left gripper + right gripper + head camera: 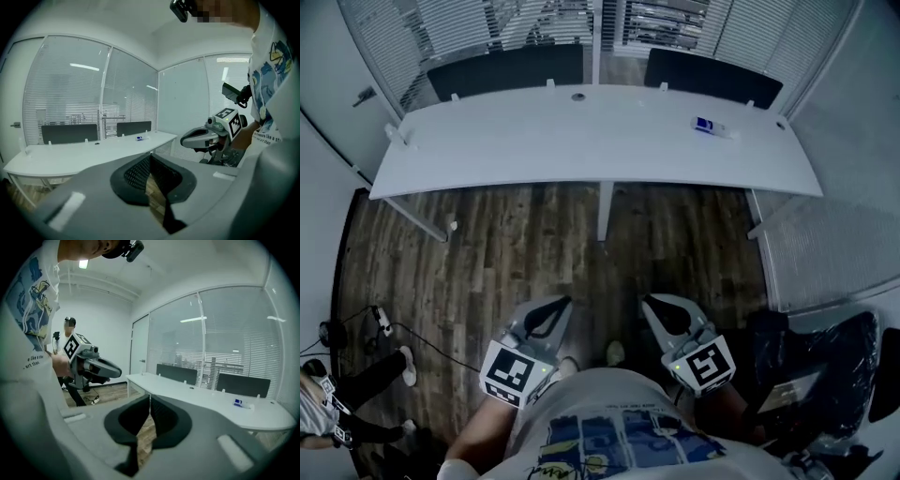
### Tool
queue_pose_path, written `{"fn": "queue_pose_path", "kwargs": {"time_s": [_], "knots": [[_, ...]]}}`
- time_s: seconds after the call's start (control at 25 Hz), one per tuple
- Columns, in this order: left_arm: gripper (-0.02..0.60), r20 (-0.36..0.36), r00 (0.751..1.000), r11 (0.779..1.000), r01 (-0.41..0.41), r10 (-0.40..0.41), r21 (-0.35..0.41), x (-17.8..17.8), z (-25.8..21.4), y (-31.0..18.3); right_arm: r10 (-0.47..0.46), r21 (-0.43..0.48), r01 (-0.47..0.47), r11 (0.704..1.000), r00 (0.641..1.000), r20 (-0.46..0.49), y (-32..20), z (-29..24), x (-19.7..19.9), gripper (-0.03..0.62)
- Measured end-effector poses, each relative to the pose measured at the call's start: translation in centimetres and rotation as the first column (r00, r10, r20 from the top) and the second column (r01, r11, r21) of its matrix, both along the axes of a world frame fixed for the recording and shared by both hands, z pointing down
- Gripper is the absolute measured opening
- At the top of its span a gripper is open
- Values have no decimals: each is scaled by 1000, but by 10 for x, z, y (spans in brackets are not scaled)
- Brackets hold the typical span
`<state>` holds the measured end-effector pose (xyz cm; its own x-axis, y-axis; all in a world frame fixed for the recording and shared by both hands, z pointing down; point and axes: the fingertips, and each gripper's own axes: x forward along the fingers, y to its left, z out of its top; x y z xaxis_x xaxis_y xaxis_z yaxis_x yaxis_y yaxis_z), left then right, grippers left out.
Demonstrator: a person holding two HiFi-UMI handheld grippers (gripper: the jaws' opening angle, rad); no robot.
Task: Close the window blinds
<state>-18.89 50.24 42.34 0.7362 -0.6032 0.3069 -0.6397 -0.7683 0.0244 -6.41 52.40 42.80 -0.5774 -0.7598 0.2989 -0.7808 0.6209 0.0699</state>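
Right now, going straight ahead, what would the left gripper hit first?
The left gripper would probably meet the front edge of the long white curved desk first; nothing stands between, though depth is unclear.

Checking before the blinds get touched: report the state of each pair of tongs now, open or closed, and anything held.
Left tongs: closed, holding nothing.
Right tongs: closed, holding nothing.
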Motion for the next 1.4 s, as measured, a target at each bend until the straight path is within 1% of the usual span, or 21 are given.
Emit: {"fn": "queue_pose_path", "kwargs": {"time_s": [0.16,0.32,0.52,0.64,0.8,1.04,1.12,1.2,1.4], "knots": [[5,11,1000,999,27,-28,28,19,-5,-14,-33,0,33,999,999,8,-17,-2,18,15],[5,22,999,999,40,-40,15,46,-5,-23,-49,-12,49,999,998,34,-28,-2,43,16],[5,27,998,999,50,-50,11,77,-4,-28,-62,-31,62,998,998,22,-34,7,76,16],[5,30,999,999,44,-44,1,93,-3,-30,-75,-24,75,997,997,6,-38,13,92,17],[5,56,998,1000,23,-23,-6,108,0,-34,-59,-38,60,997,998,33,-42,20,109,16],[5,60,998,1000,-4,5,-1,124,2,-54,-51,-45,52,998,998,42,-54,21,114,17],[5,53,999,1000,-9,10,-2,127,3,-64,-42,-47,44,998,998,37,-63,20,114,17],[5,47,999,1000,-19,19,-3,130,4,-76,-36,-30,37,999,999,23,-73,19,118,16],[5,14,999,999,-30,30,26,133,-1,-111,4,-39,-4,999,1000,14,-98,15,122,17]]}}
